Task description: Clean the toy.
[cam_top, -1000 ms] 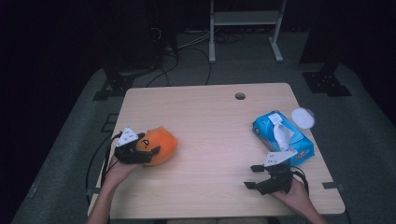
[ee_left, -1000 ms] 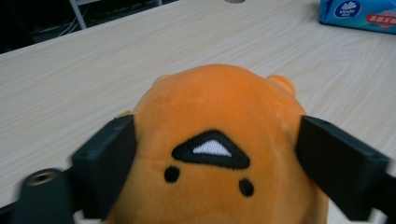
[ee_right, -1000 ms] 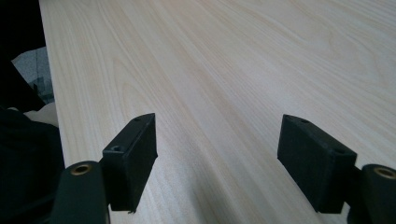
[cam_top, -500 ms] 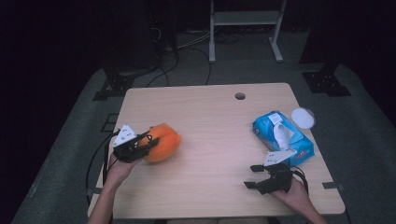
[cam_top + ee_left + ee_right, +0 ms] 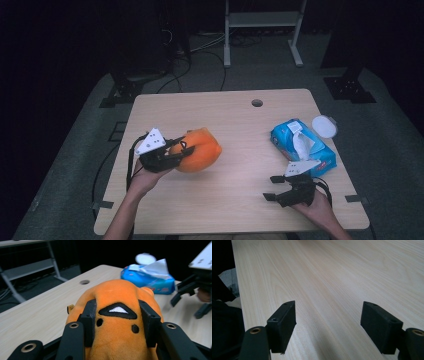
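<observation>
Your left gripper [image 5: 176, 151] clamps the orange plush toy [image 5: 200, 150]!
Your right gripper [image 5: 274, 187] rests spread wide on the table [image 5: 230, 120].

The orange plush toy [image 5: 117, 322] is cut off by the bottom edge in the left gripper view, its lower body unseen. Print on the blue tissue pack [image 5: 302, 147] is too small to be read. The tabletop [image 5: 342, 277] underside is hidden.
</observation>
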`<action>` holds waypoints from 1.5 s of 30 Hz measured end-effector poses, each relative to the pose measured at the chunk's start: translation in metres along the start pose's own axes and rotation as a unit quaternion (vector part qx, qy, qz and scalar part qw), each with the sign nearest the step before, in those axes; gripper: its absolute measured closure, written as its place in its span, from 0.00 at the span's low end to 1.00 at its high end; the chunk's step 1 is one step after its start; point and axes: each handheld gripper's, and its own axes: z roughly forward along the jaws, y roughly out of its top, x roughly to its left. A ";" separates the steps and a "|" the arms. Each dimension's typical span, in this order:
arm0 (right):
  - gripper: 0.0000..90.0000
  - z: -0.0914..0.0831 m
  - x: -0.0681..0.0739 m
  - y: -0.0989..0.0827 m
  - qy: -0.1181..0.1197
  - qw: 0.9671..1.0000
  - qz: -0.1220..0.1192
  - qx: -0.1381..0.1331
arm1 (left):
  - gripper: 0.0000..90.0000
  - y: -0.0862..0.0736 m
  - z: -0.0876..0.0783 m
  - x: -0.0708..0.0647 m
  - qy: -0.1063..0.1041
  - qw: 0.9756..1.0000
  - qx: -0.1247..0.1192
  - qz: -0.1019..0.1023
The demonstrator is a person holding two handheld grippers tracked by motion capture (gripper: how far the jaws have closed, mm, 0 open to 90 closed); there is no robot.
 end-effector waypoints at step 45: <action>0.31 -0.076 -0.017 0.015 -0.124 0.988 -0.016 -0.085 | 0.48 -0.041 0.088 -0.077 -0.142 0.987 0.068 0.041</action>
